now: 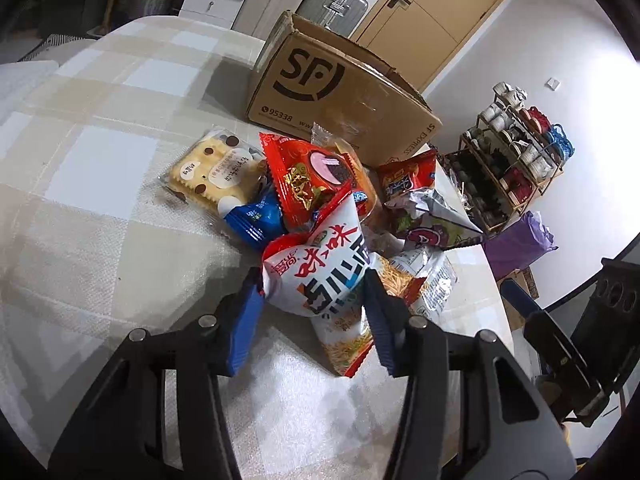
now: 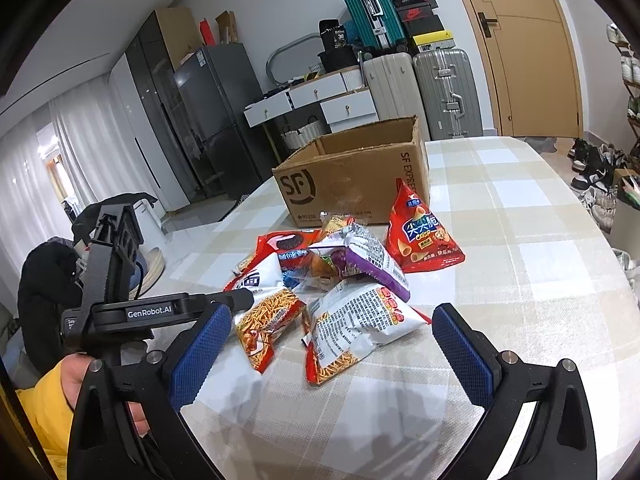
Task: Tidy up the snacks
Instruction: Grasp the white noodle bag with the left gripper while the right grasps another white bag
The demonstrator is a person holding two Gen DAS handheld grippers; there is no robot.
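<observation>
A: Blue pads of the left gripper [image 1: 314,300] pinch a white noodle bag [image 1: 320,276] at the near edge of the snack pile [image 1: 320,200], likely to carry it to the box [image 1: 340,92].

B: And the right gripper [image 2: 332,344]?

A: Wide open, holding nothing, hovering before a second noodle bag [image 2: 352,332].

B: Anything only one view shows?

A: Left shows the crackers [image 1: 212,168]; right shows the box is open-topped, plus a yellow sleeve [image 2: 44,420].

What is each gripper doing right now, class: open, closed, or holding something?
Left gripper: closed on the white noodle snack bag.
Right gripper: open, holding nothing, above the snack pile.
</observation>
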